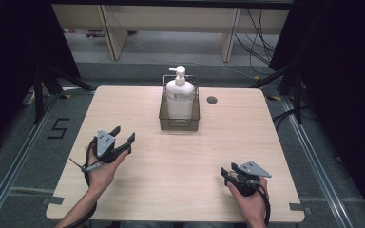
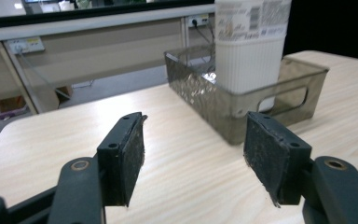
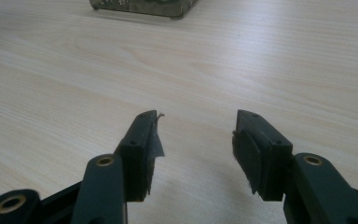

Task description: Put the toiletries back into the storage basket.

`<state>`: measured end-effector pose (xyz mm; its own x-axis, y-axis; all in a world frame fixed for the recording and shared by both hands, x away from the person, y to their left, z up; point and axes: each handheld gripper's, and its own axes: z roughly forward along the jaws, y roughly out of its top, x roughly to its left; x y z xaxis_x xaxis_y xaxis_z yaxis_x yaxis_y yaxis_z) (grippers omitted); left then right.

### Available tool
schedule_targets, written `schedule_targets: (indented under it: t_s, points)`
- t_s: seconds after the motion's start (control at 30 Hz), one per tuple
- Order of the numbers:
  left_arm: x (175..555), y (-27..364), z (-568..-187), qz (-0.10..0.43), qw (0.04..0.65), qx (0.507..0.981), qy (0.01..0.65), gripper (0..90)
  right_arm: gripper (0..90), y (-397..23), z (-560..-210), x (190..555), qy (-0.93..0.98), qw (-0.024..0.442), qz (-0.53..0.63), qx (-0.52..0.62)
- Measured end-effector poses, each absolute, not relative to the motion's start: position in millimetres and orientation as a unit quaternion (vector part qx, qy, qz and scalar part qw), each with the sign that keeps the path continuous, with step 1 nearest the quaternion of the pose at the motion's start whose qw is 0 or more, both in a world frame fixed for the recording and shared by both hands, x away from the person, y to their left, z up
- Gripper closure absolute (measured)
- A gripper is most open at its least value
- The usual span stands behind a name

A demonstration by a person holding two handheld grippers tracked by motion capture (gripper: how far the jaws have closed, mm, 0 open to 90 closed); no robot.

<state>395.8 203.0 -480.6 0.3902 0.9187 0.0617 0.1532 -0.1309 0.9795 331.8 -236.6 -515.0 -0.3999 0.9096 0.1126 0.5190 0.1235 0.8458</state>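
Note:
A white pump bottle (image 1: 179,95) stands upright in a smoky clear bin (image 1: 164,114) at the back middle of the wooden table (image 1: 180,161). Near the table's left side, a hand holds my left gripper (image 1: 123,134) open and empty, aimed toward the bin. The left gripper view has its black pads (image 2: 126,154) spread wide, with the bin (image 2: 242,100) and the ribbed bottle (image 2: 249,46) a short way ahead. My right gripper (image 1: 227,169) is open low over the front right of the table, pointing left. Bare wood lies between its jaws (image 3: 196,116), and the bin's base (image 3: 144,7) is far ahead.
A round cable hole (image 1: 212,99) sits in the table right of the bin. Pale desk legs (image 1: 114,33) and loose cables (image 1: 256,38) lie on the floor beyond the table. Black curtains flank both sides. A "5" (image 1: 58,128) is marked on the floor at the left.

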Motion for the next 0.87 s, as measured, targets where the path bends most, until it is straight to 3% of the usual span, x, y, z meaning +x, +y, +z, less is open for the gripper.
schedule_targets:
  t_s: [0.23, 0.87]
  points:
    - [390, 213, -504, 0.367, 0.506, 0.656, 0.422, 37.5, 50.3, -237, -516, 334, 0.721, 0.237, 0.425, 0.493]
    - [388, 223, -523, 0.368, 0.502, 0.643, 0.447, 38.1, 50.2, -238, -515, 333, 0.721, 0.232, 0.432, 0.489]
